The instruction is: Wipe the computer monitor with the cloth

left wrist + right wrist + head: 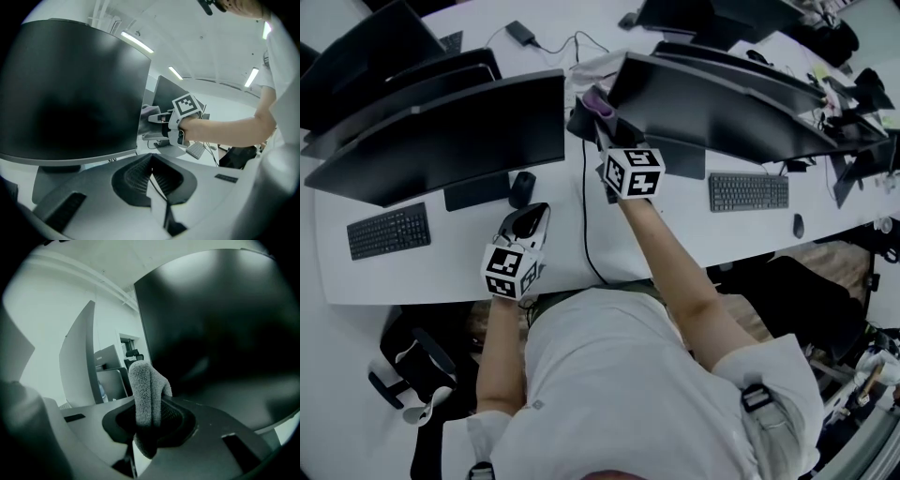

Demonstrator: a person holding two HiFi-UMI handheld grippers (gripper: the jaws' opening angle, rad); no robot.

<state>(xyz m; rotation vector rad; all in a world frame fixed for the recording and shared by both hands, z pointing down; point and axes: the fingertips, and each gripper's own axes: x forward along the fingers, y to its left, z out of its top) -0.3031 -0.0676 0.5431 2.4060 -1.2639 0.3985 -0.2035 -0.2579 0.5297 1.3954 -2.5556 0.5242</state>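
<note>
Two dark monitors stand side by side on the white desk [572,239]. My right gripper [603,118] is shut on a folded fuzzy cloth [598,98], which it holds up at the left edge of the right monitor [712,94]. In the right gripper view the cloth [146,392] sticks up between the jaws of the right gripper [149,411], close beside the dark screen [220,329]. My left gripper [532,214] lies low over the desk under the left monitor [441,131]. It is shut on nothing, its ridged pads [140,176] meeting. The left gripper view looks past the left gripper [151,165] to the right gripper [161,123].
A black mouse [521,187] sits just ahead of my left gripper. Keyboards lie at the left [389,230] and right [748,191], with a second mouse [798,225]. A black cable [586,216] runs down the desk between the monitors. An office chair [412,366] stands at lower left.
</note>
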